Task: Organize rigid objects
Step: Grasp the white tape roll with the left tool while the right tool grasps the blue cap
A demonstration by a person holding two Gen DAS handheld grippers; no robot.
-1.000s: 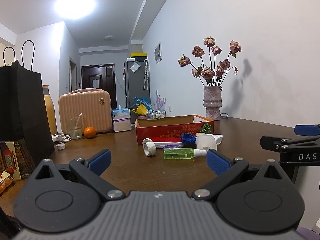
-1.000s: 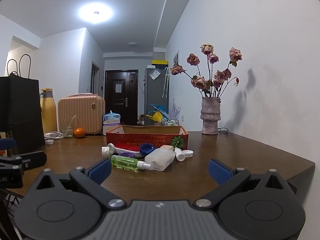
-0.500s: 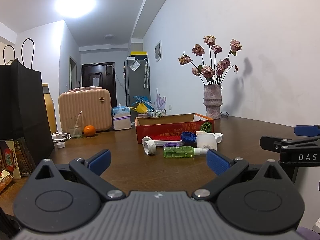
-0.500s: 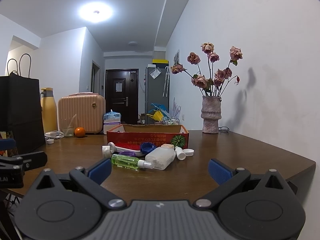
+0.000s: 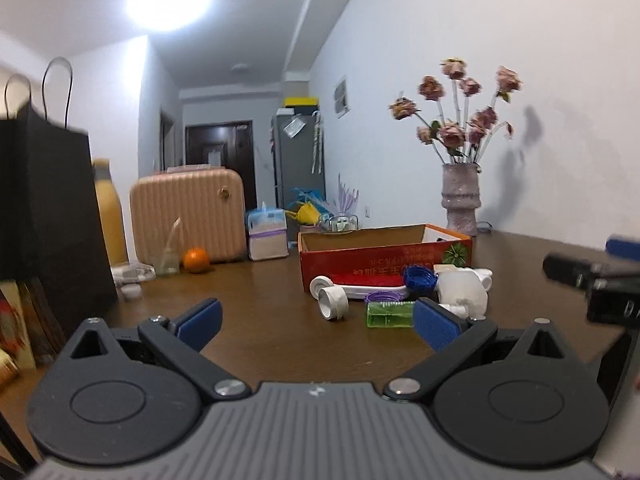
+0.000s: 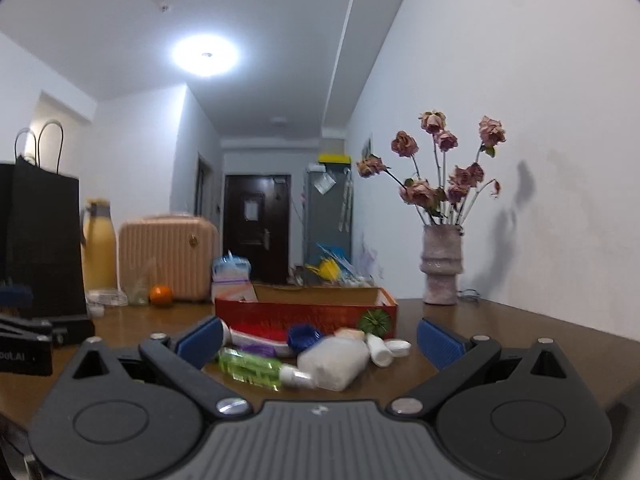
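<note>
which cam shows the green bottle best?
Right wrist: the green bottle lies whole between the open fingers, white nozzle included, though slightly blurred. In the left wrist view the green bottle is farther off and the right finger covers its nozzle end.

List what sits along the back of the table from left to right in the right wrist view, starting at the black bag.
black paper bag → yellow bottle → orange → pink suitcase → red cardboard box → vase of dried roses.

Left gripper [image 5: 316, 318] open; green bottle [image 5: 390, 314] before red box [image 5: 384, 258].
</note>
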